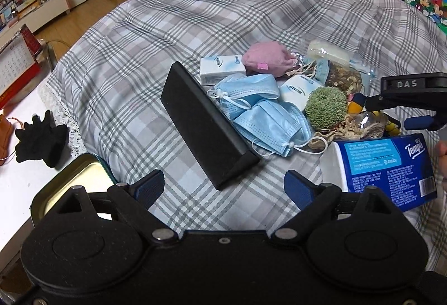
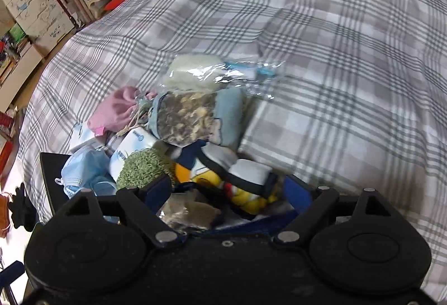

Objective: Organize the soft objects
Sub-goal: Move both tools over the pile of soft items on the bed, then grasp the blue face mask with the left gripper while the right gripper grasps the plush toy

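A pile of soft things lies on the plaid cloth (image 1: 139, 53): blue face masks (image 1: 262, 109), a pink pouch (image 1: 268, 57), a green scrub ball (image 1: 325, 108), white tissue packs (image 1: 220, 69), a sachet of dried bits (image 1: 345, 77) and a yellow plush toy (image 2: 245, 193). My left gripper (image 1: 225, 187) is open and empty, low over the cloth in front of a black box lid (image 1: 204, 123). My right gripper (image 2: 227, 190) is open, its jaws on either side of the plush toy; it also shows in the left wrist view (image 1: 413, 109).
A blue Tempo tissue pack (image 1: 388, 168) lies at the near right. A metal tin (image 1: 72, 182) sits at the cloth's near left edge. Black gloves (image 1: 39, 140) lie on the white table (image 1: 22, 185). A clear bag holding a white sponge (image 2: 201, 73) lies beyond the pile.
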Action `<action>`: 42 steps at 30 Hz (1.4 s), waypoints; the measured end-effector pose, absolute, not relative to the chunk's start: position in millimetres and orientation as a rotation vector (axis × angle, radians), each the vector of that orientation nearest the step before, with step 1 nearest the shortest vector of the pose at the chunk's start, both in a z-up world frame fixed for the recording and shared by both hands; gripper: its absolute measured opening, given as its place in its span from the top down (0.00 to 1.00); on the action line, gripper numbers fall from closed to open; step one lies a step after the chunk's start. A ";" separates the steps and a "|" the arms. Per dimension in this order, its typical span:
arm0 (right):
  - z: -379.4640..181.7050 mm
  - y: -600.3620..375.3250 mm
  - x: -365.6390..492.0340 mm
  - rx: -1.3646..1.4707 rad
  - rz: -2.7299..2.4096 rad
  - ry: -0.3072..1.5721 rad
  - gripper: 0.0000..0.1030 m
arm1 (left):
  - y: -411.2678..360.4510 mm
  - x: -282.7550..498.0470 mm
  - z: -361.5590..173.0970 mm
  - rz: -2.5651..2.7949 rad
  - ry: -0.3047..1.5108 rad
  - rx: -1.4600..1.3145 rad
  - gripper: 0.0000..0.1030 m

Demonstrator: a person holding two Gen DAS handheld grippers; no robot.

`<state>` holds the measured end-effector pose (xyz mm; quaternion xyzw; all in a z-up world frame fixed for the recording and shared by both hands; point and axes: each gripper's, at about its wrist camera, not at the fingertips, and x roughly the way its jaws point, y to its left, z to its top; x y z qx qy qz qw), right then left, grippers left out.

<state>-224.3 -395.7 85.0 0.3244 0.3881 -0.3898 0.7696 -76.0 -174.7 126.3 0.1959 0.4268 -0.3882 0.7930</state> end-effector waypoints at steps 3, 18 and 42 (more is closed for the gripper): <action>79.7 -396.5 -217.0 0.693 -0.853 0.846 0.14 | -179.6 -71.7 127.6 -0.832 0.914 0.424 0.13; 52.6 -424.1 -213.5 0.796 -0.802 0.870 0.34 | -241.5 -37.6 139.4 -0.855 0.940 0.429 0.12; 78.1 -425.2 -256.7 0.707 -0.876 0.748 0.40 | -314.9 -16.1 97.9 -0.784 1.076 0.431 0.04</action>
